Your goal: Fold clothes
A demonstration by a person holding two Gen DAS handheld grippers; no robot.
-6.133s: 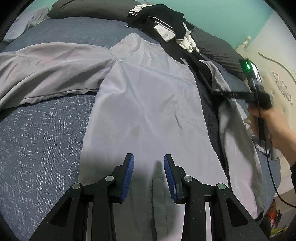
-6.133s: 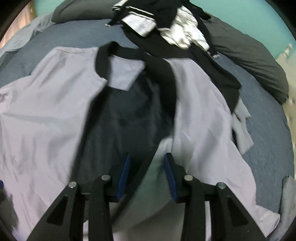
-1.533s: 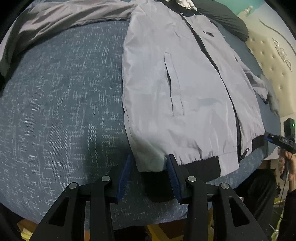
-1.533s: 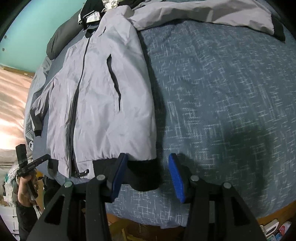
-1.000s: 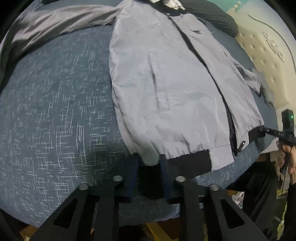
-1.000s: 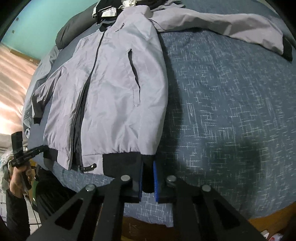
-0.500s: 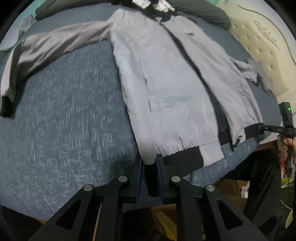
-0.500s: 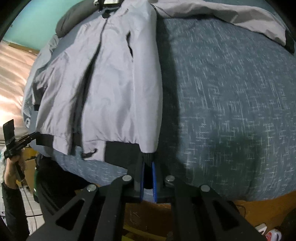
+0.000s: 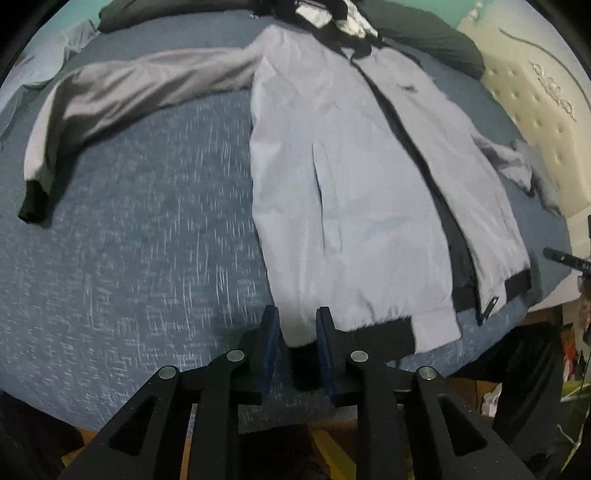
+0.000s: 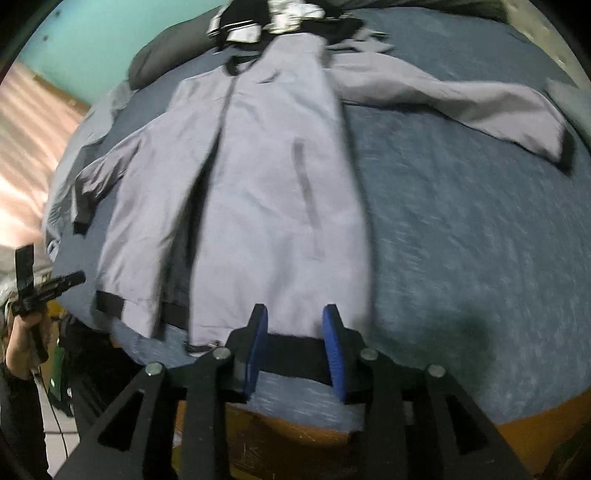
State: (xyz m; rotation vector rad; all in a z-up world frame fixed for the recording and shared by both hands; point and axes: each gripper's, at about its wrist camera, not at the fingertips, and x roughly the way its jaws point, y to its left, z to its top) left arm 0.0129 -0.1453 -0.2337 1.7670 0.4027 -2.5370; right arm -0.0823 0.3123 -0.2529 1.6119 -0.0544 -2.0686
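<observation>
A light grey zip jacket (image 9: pixel 351 184) with a black hem band lies face up on the blue bedspread (image 9: pixel 147 240), one sleeve (image 9: pixel 129 85) stretched out sideways. My left gripper (image 9: pixel 297 339) hovers at the jacket's near hem corner. Its jaws are opening, and the grey corner sits loose between the pads. In the right wrist view the same jacket (image 10: pixel 266 203) runs away from me. My right gripper (image 10: pixel 295 343) is over the black hem band (image 10: pixel 291 354) with its jaws opening wide, and the cloth lies flat beneath them. The other sleeve (image 10: pixel 461 99) lies spread to the right.
A pile of black and white clothes (image 9: pixel 332 11) and a dark pillow (image 9: pixel 424 37) lie at the head of the bed, beside a cream padded headboard (image 9: pixel 535 110). The bed's near edge and wooden frame (image 10: pixel 535 424) lie right under the grippers. A hand (image 10: pixel 22 332) holds the other gripper.
Both grippers were shut on the jacket's hem half a second ago; their jaws have now parted. Both have lifted a little, and the hem rests on the bed.
</observation>
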